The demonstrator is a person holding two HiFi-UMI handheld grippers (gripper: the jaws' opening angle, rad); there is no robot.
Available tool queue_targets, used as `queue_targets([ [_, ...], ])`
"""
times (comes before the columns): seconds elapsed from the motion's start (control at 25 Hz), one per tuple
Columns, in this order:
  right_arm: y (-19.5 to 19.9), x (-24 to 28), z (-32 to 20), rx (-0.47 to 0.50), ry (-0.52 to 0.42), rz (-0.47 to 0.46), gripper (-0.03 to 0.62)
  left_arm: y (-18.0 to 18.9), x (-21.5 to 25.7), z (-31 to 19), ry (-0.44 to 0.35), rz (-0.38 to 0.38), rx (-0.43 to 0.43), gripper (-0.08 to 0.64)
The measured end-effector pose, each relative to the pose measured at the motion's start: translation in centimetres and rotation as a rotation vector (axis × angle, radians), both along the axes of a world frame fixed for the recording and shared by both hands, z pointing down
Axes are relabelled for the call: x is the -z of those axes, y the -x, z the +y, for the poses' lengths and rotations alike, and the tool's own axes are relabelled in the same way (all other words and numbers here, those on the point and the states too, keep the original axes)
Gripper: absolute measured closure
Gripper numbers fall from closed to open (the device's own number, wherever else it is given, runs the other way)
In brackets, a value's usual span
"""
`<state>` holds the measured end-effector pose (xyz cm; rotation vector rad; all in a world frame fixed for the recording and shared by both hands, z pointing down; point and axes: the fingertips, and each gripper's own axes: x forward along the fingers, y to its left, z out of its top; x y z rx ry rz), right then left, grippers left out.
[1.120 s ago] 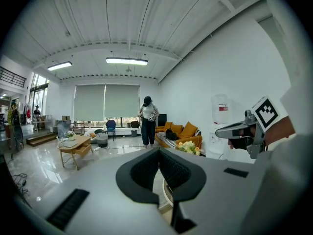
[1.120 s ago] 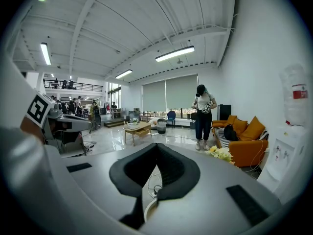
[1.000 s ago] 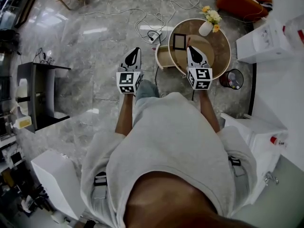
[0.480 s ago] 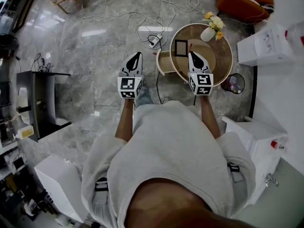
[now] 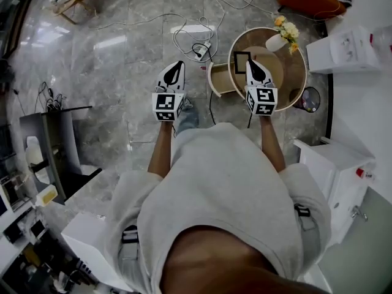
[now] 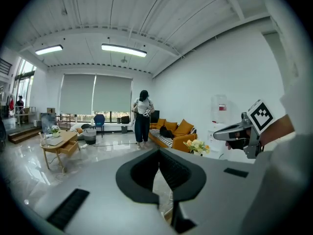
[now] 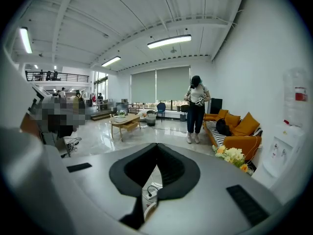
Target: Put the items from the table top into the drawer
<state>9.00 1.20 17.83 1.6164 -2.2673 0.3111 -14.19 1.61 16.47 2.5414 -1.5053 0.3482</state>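
Grey marble floor [image 5: 122, 72] fills most of the scene. One person stands on it with a gripper in each hand.

One round wooden table [image 5: 289, 72] stands far right of the person. Its one drawer [image 5: 219, 79] is pulled open on the table's left side.

Two grippers are held level, side by side and well apart.
- Left gripper [image 5: 176, 66]: over bare floor, left of the drawer. Jaws closed, tips touching, gripping no item.
- Right gripper [image 5: 252, 64]: over the near left part of the table top. Jaws closed, tips touching, gripping no item.

Each gripper carries one cube with square black-and-white markers, at [image 5: 167, 106] and [image 5: 260, 100]. The markers bear patterns only, no letters.

Two items sit on the table top:
- one black frame [image 5: 238, 62], just left of the right gripper;
- one white vase [image 5: 277, 41] with yellow flowers, at the far edge.

One white power strip [image 5: 202, 51] lies on the floor beyond the drawer.
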Motion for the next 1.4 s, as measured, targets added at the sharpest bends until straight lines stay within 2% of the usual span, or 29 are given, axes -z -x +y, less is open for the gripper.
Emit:
queue_targets([
  [0.28, 3.9, -0.6, -3.6, -0.124, 0.034, 0.023, 0.569, 5.2, -0.8, -6.4, 0.023, 0.017, -0.107, 0.545],
  [0.52, 4.5, -1.7, -5.3, -0.226, 0.061, 0.055, 0.569, 6.3, -3.0, -10.2, 0.063, 0.031, -0.203, 0.545],
  [0.72, 3.3, -3.5, -3.5, -0.311, 0.104, 0.065, 0.569, 4.3, -5.4, -10.9, 0.11, 0.024, -0.309, 0.545],
  [0.96, 0.2, -6.4, -3.0, -0.346, 0.141, 0.048, 0.569, 0.5, -7.3, -11.0, 0.132, -0.002, -0.368, 0.545],
  [1.16, -1.8, -8.6, -3.6, -0.319, 0.162, 0.022, 0.569, -1.8, -8.9, -10.7, 0.154, -0.021, -0.342, 0.545],
  [1.4, -4.4, -11.7, -4.5, -0.269, 0.193, -0.007, 0.569, -4.6, -12.4, -9.2, 0.219, -0.039, -0.301, 0.545],
])
